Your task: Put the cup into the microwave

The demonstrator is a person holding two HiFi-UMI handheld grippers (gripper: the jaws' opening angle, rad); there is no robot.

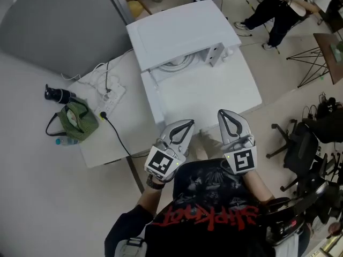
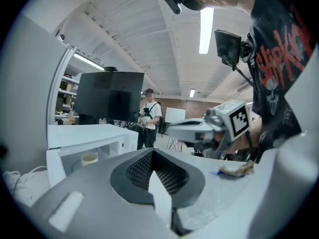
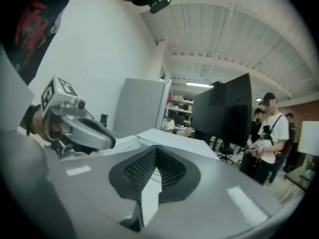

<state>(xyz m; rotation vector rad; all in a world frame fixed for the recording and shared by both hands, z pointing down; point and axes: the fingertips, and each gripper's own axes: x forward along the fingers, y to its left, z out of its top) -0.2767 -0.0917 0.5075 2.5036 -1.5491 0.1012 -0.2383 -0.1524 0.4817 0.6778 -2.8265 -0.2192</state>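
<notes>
The white microwave (image 1: 182, 31) stands at the far end of the white table (image 1: 214, 92), its front open toward me. In the left gripper view a pale cup (image 2: 90, 158) sits inside the microwave cavity (image 2: 107, 151). From the head view I see only the round turntable (image 1: 174, 65) under the top's edge. Both grippers hover side by side at the table's near edge, close to my chest and well away from the microwave. My left gripper (image 1: 185, 126) is shut and holds nothing. My right gripper (image 1: 228, 114) is also shut and holds nothing.
A lower table on the left carries a green bag (image 1: 77, 119), a black object (image 1: 58, 94), a power strip (image 1: 110, 98) with cables and a bottle (image 1: 67, 141). A grey partition (image 1: 59, 20) stands behind it. An office chair (image 1: 300, 149) is on the right, and people stand at the back.
</notes>
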